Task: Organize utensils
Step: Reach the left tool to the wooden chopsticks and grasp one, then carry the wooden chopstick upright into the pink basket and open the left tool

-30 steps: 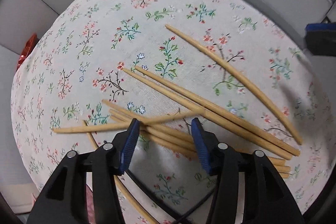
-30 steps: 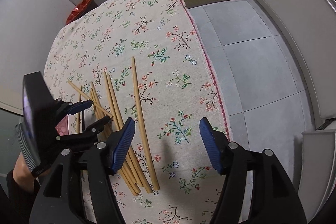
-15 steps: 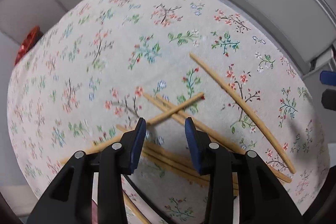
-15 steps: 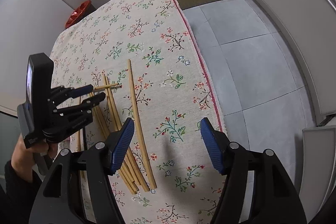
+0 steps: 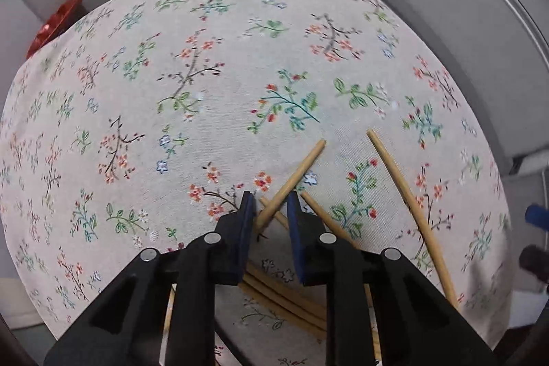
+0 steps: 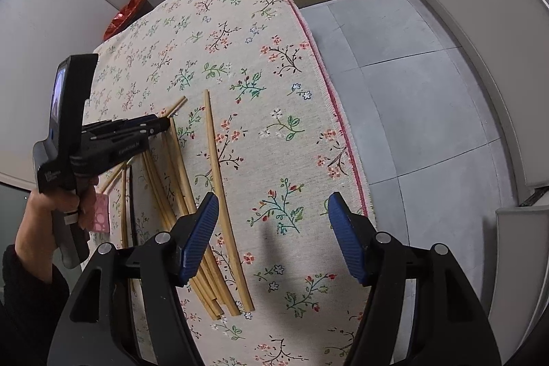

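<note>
Several bamboo chopsticks lie on a floral tablecloth [image 5: 206, 91]. My left gripper [image 5: 271, 198] points steeply down at them, its jaws closing around one chopstick [image 5: 298, 174] that slants up to the right between the pads, a small gap still showing. A crossed bundle of chopsticks [image 5: 281, 297] lies beneath it, and a lone long chopstick [image 5: 405, 194] lies to the right. In the right wrist view, the left gripper [image 6: 164, 122] sits over the same chopstick [image 6: 178, 103]. My right gripper [image 6: 272, 211] hangs open and empty beside the lone chopstick [image 6: 216, 167].
A red object [image 6: 125, 16] sits beyond the far corner of the table. The cloth's pink fringed edge [image 6: 343, 132] runs along the right, with grey floor tiles past it. A pink patterned item [image 6: 101, 211] lies by the person's hand [image 6: 44, 215].
The left gripper has slid across the table toward the far ends of the chopsticks while narrowing its jaws. The chopstick between them has swung from flat across to slanting. The right gripper has stayed put.
</note>
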